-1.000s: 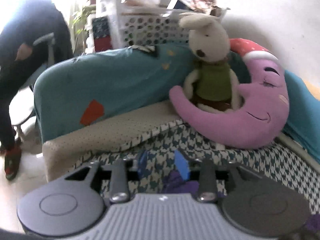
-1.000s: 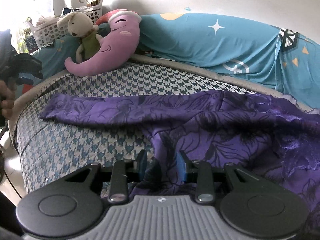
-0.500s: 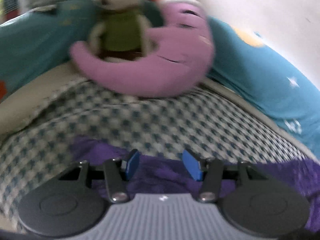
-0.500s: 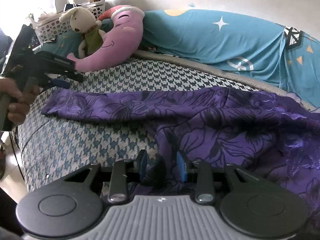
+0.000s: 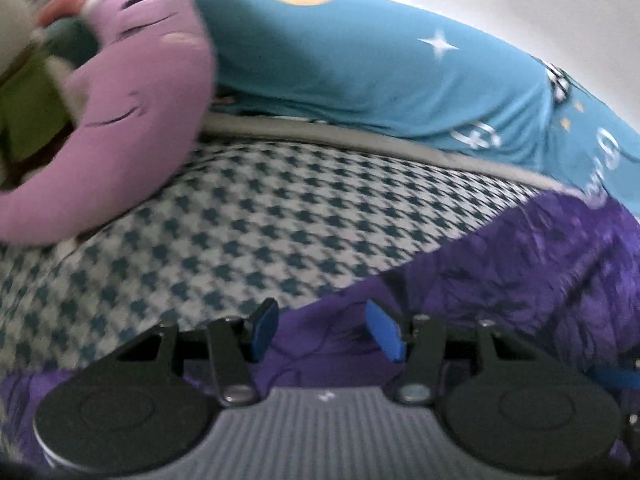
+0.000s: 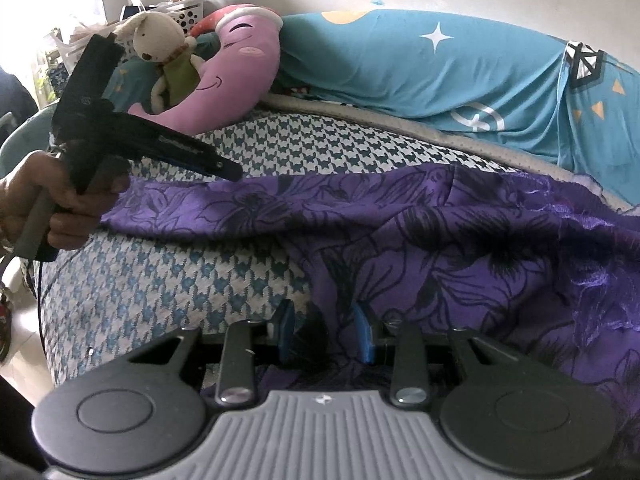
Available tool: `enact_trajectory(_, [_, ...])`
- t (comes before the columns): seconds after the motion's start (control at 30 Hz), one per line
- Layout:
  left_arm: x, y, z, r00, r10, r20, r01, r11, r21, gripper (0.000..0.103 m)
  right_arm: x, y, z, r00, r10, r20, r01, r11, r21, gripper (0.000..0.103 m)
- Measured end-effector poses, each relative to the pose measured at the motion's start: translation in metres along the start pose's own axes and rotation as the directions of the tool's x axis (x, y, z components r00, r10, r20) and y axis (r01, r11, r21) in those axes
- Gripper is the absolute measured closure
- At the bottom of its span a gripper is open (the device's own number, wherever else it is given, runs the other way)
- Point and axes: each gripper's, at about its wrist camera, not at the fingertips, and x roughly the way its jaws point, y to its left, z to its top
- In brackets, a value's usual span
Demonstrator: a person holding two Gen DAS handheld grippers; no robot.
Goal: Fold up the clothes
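A purple floral garment lies spread on the houndstooth bed cover, one long sleeve reaching left. My right gripper sits at the garment's near edge, its blue pads shut on a raised fold of the purple cloth. A hand holds my left gripper, whose tips hover at the sleeve's far edge. In the left wrist view the left gripper stands open just above the purple garment, pads apart and pressing nothing.
A purple moon pillow and a rabbit plush rest at the back left. A teal duvet is rolled along the wall. Behind the plush stands a white basket. The bed's edge drops off at the left.
The left gripper swung away from the plush toys, came down over the sleeve and widened its jaws. The right gripper stayed put on the fold.
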Motion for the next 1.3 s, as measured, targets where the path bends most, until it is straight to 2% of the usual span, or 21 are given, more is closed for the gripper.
enact_trajectory(0.23, [0.020, -0.013, 0.005, 0.997, -0.070, -0.042, 0.074, 0.993, 0.092, 0.053, 0.001, -0.002, -0.001, 1.000, 0.004, -0.007, -0.004, 1.000, 0.004, 0.070])
enact_trajectory(0.4, [0.032, -0.023, 0.004, 0.996, -0.059, -0.074, 0.069, 0.987, 0.146, 0.048, 0.003, -0.002, -0.001, 1.000, 0.005, -0.012, -0.005, 1.000, 0.005, 0.070])
enact_trajectory(0.67, [0.039, -0.020, 0.010, 0.997, -0.027, -0.069, 0.037, 0.989, 0.142, 0.048, 0.005, -0.002, -0.002, 1.000, 0.006, -0.021, -0.006, 1.000, 0.007, 0.070])
enact_trajectory(0.8, [0.042, -0.025, 0.008, 0.997, -0.017, -0.073, 0.030, 0.983, 0.181, 0.048, 0.006, -0.002, -0.002, 1.000, 0.007, -0.022, -0.007, 1.000, 0.008, 0.070])
enact_trajectory(0.87, [0.043, -0.026, 0.009, 0.997, -0.023, -0.072, 0.035, 0.984, 0.174, 0.051, 0.006, -0.002, -0.002, 1.000, 0.007, -0.022, -0.007, 1.000, 0.010, 0.070])
enact_trajectory(0.9, [0.043, -0.026, 0.009, 0.997, -0.026, -0.069, 0.037, 0.984, 0.171, 0.056, 0.006, -0.001, -0.002, 1.000, 0.007, -0.022, -0.007, 1.000, 0.010, 0.070])
enact_trajectory(0.97, [0.042, -0.027, 0.009, 0.998, -0.032, -0.063, 0.043, 0.984, 0.171, 0.070, 0.006, -0.001, -0.002, 1.000, 0.007, -0.022, -0.007, 1.000, 0.010, 0.070])
enact_trajectory(1.03, [0.041, -0.029, 0.009, 0.998, -0.044, -0.054, 0.054, 0.982, 0.180, 0.090, 0.006, -0.002, -0.002, 1.000, 0.002, -0.021, -0.002, 1.000, 0.010, 0.070])
enact_trajectory(1.07, [0.040, -0.032, 0.008, 0.998, -0.049, -0.048, 0.057, 0.979, 0.194, 0.095, 0.006, -0.002, -0.002, 1.000, 0.000, -0.020, 0.001, 1.000, 0.012, 0.070])
enact_trajectory(1.17, [0.039, -0.042, 0.004, 1.000, -0.020, -0.016, 0.024, 0.967, 0.253, 0.098, 0.006, -0.003, -0.002, 1.000, -0.003, -0.019, 0.004, 1.000, 0.021, 0.070])
enact_trajectory(1.3, [0.033, -0.048, 0.006, 0.999, 0.018, 0.048, -0.030, 0.965, 0.261, 0.098, 0.005, -0.004, -0.001, 1.000, -0.010, -0.011, 0.010, 1.000, 0.027, 0.070])
